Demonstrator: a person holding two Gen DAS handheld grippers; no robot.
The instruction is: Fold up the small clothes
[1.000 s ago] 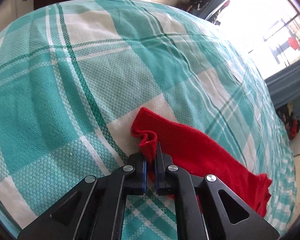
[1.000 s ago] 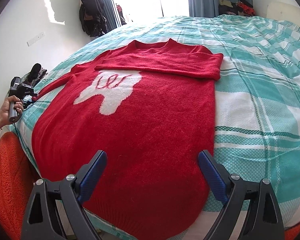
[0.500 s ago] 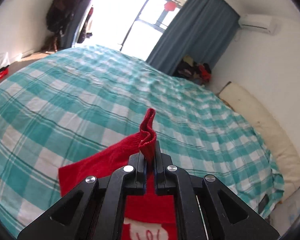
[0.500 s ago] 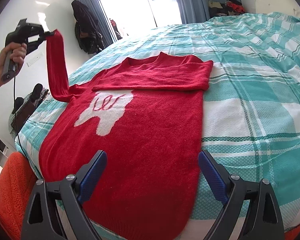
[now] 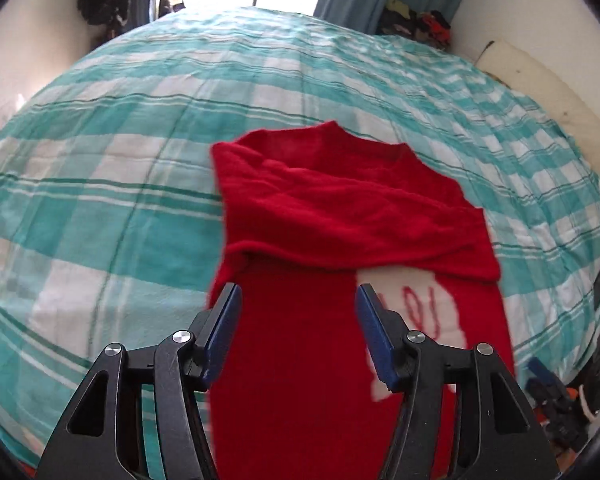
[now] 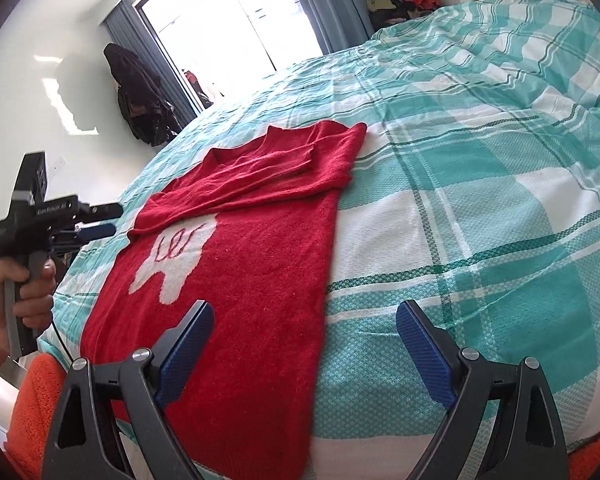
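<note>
Looking down the left wrist view, the left gripper (image 5: 298,334) hangs over the red sweater (image 5: 340,232), its fingers released; they have just been opening, and nothing sits between them but air above the knit. The sweater lies flat on the bed (image 5: 100,184), neckline at the far end. Both sleeves are now laid across the chest, the upper one rumpled and partly covering the white motif (image 5: 416,312).

From the right wrist view, the right gripper (image 6: 304,354) hovers above the near hem with its fingers spread wide and grasping nothing; the left finger is over the red knit, the right one over the checked cover. At the left edge a hand (image 6: 18,300) holds the left gripper (image 6: 100,222) just off the sweater's left side, apart from the cloth.

The sleeve-folding step looks finished. The next move probably calls for both grippers to pinch the near hem at its two corners and carry it toward the far neckline, keeping the sleeves from sliding. The rumpled sleeve may want smoothing first.
</note>
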